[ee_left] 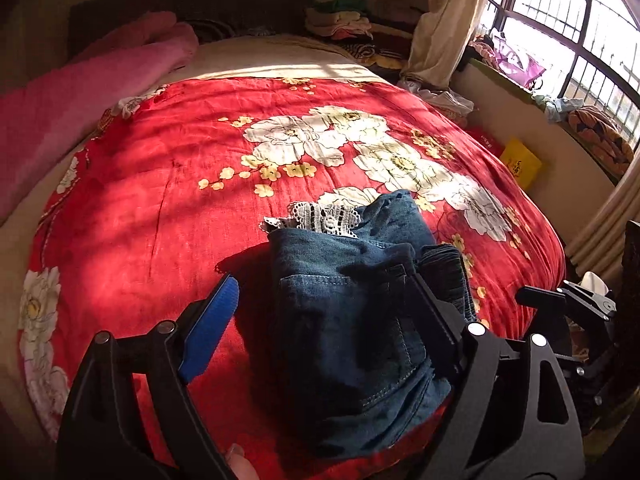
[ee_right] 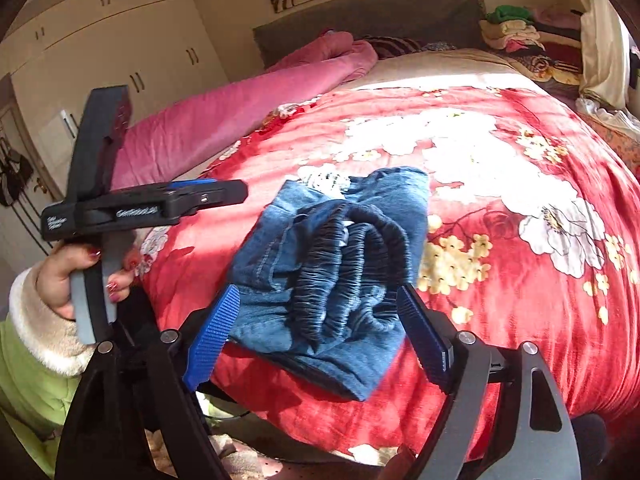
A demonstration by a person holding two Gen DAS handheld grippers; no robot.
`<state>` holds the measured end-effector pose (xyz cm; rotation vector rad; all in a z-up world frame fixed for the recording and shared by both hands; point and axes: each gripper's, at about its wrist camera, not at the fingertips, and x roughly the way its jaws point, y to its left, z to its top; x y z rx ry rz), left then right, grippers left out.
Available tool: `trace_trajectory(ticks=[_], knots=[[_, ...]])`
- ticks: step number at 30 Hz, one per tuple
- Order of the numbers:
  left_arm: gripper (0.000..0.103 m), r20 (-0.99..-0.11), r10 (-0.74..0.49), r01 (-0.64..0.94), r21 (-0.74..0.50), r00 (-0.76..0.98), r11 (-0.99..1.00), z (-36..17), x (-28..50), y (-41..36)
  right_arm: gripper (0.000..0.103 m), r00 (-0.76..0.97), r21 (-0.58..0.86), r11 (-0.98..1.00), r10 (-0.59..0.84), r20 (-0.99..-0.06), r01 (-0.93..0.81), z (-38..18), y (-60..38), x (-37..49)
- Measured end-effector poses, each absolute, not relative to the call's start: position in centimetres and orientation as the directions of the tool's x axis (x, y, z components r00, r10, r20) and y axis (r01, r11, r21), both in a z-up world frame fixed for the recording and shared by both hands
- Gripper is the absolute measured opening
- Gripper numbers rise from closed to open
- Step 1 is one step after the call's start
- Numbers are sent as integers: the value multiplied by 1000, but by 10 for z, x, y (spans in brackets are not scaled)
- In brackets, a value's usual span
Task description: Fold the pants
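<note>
The blue denim pants [ee_left: 352, 320] lie folded into a compact bundle on the red floral bedspread [ee_left: 180, 168], near its front edge. A white lace trim [ee_left: 320, 216] peeks out at the far end. My left gripper [ee_left: 320, 280] is open, its jaws wide on either side of the bundle, just above it. In the right wrist view the pants [ee_right: 320, 276] show their gathered elastic waistband [ee_right: 352, 264] facing me. My right gripper [ee_right: 316, 296] is open, straddling the near end of the bundle. The left gripper [ee_right: 224, 196] shows there too, held by a hand at the left.
A pink blanket [ee_left: 72, 108] lies along the bed's left side. Stacked clothes [ee_left: 344, 20] sit by the headboard. A window [ee_left: 580, 40] and cluttered sill are at the right, a yellow box [ee_left: 520, 164] beside the bed. Wardrobes [ee_right: 120, 40] stand at the left.
</note>
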<state>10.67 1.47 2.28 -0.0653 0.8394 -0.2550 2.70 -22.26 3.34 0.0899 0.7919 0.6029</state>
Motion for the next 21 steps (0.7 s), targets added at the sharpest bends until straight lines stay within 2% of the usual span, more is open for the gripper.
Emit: trace_trajectory(ticks=[6,12,21], knots=[[82,-754,-231,157,-170,615,973,-6,99,23,84,549,305,862,495,-674,-404,9,-227,55],[83,-772,-257,138,-217,581,966,-30,99,25,87,525,357,857,511,-681,-371,-7,-224,76],[83,-785,-260,132,-225,563,965,-50,102,19,87,450,474,815,580,-679,-334,-34,-227,108]])
